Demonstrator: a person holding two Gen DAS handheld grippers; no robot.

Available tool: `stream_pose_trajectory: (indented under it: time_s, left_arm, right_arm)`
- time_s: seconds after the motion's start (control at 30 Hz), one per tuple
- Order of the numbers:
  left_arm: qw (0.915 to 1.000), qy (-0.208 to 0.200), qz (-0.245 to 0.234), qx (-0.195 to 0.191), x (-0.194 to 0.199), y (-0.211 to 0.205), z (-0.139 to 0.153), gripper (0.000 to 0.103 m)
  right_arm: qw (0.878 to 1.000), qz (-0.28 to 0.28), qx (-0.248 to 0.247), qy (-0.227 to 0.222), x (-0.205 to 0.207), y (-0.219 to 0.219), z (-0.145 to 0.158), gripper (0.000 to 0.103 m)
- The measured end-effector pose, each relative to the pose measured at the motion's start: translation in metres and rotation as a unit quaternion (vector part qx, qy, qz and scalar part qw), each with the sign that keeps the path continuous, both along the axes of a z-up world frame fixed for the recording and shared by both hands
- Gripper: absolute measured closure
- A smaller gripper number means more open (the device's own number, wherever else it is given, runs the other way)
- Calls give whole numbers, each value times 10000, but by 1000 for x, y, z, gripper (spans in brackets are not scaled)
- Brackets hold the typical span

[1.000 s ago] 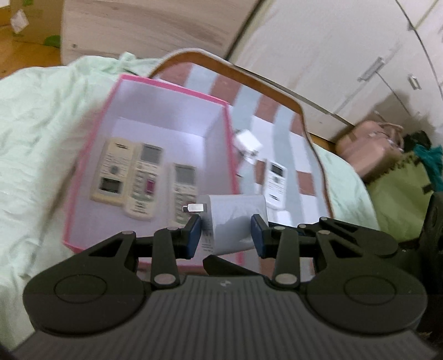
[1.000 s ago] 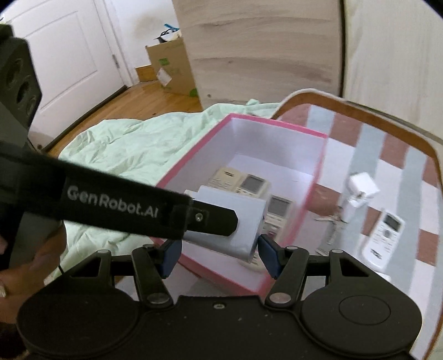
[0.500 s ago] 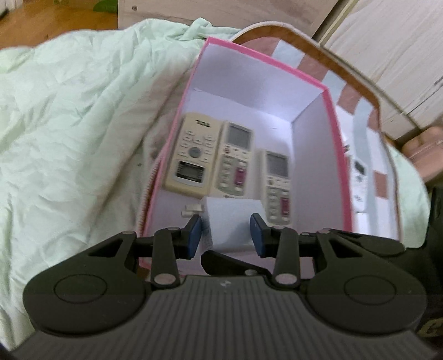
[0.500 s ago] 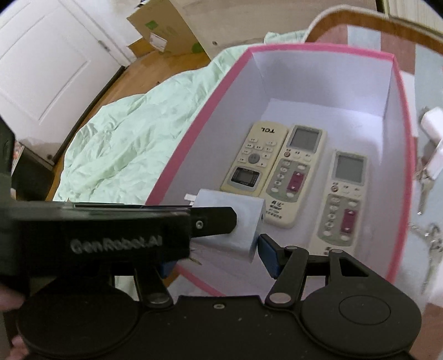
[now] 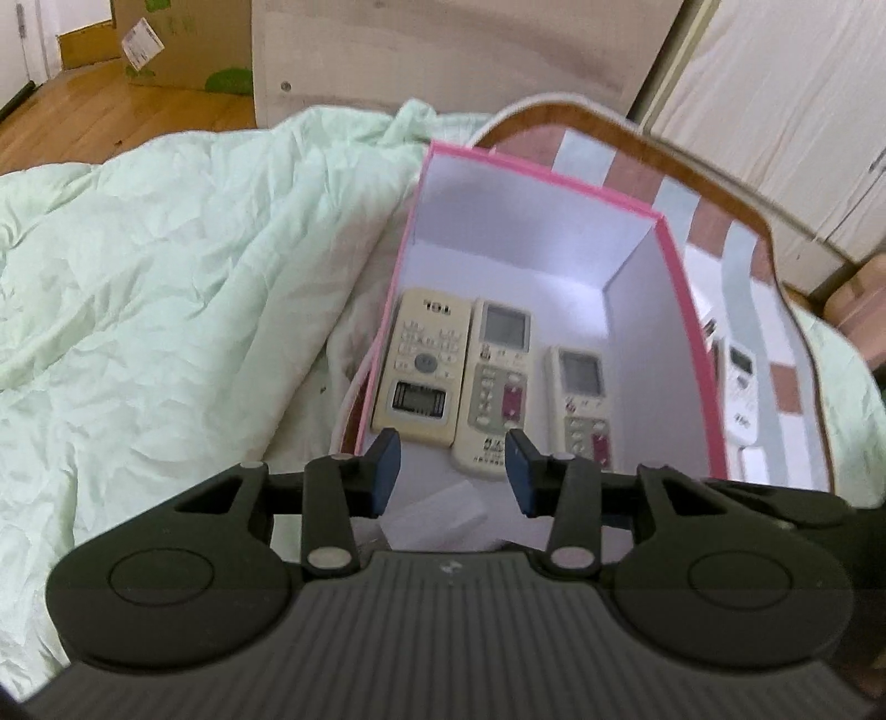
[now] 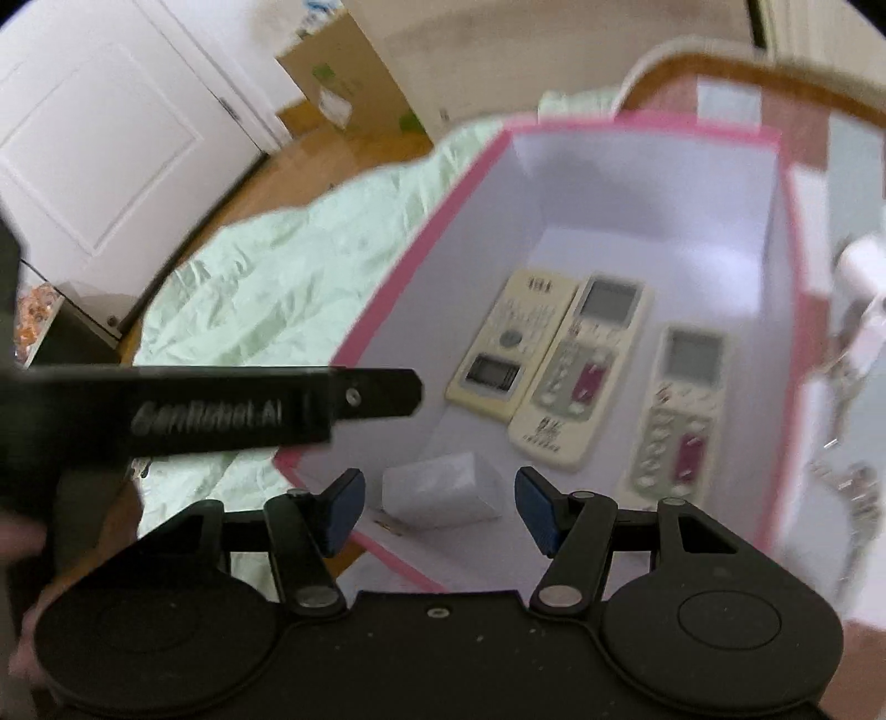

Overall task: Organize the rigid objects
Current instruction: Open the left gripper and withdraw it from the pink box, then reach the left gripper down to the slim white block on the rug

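A pink-rimmed white box (image 5: 692,332) (image 6: 387,288) holds three remote controls: a cream one (image 5: 423,368), a longer one (image 5: 495,382) and a smaller one (image 5: 581,399). A white plug adapter (image 5: 437,512) (image 6: 437,487) lies on the box floor at the near end. My left gripper (image 5: 451,471) hovers just above it, its jaws opening, pads clear of the adapter. In the right wrist view the left gripper's arm (image 6: 221,410) crosses from the left. My right gripper (image 6: 440,498) stands open over the near rim, nothing touching its pads.
The box sits on a striped mat (image 5: 736,243) beside a pale green quilt (image 5: 166,310). Right of the box lie a white remote (image 5: 739,387), a white charger (image 6: 864,266) and keys (image 6: 847,482). Beyond are a cardboard box (image 5: 166,50), wooden floor and a white door (image 6: 111,138).
The left gripper held the white adapter over the box; the adapter now lies loose on the box floor and the jaws stand wider. Both grippers have come down toward the box.
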State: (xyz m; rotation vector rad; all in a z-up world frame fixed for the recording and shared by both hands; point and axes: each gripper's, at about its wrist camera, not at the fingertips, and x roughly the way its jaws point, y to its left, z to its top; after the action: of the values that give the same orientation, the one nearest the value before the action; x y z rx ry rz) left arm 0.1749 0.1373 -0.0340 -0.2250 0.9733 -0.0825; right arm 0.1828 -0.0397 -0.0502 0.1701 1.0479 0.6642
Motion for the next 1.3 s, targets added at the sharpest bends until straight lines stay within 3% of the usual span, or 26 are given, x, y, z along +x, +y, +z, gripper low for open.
stream_pose_trajectory:
  time_s: [0.23,0.4,0.6,0.87,1.07,1.3]
  left_arm:
    - [9994,-268,-162,-139,-13,-11,26,62]
    - [9975,-397,-518,-263,-24,-35,41,62]
    - [9926,-489,-1079,-268,-32,-78,49,62]
    - [9840,-457,-1716,-119,-39,-146,46,62]
    - [9774,-249,-2100,-61,-36,-192,30,62]
    - [9675,248,-2514,-43,-18,-255,-3,61]
  right_arm:
    - [9912,-97,-63,-1320,-46,-59,50,36]
    - [9845,-259,-336,-1699,-61,-104,64,35]
    - [9810,-651,-674,-1701,-74,-145,65,35]
    - [9756,-679,-1070,-1792,-84,-162,55,35]
    - [9636,-836,-1872,-1716,-75,-180,0,35]
    - [9679,-1458,-1647,-1215,-54,-212,-44,35]
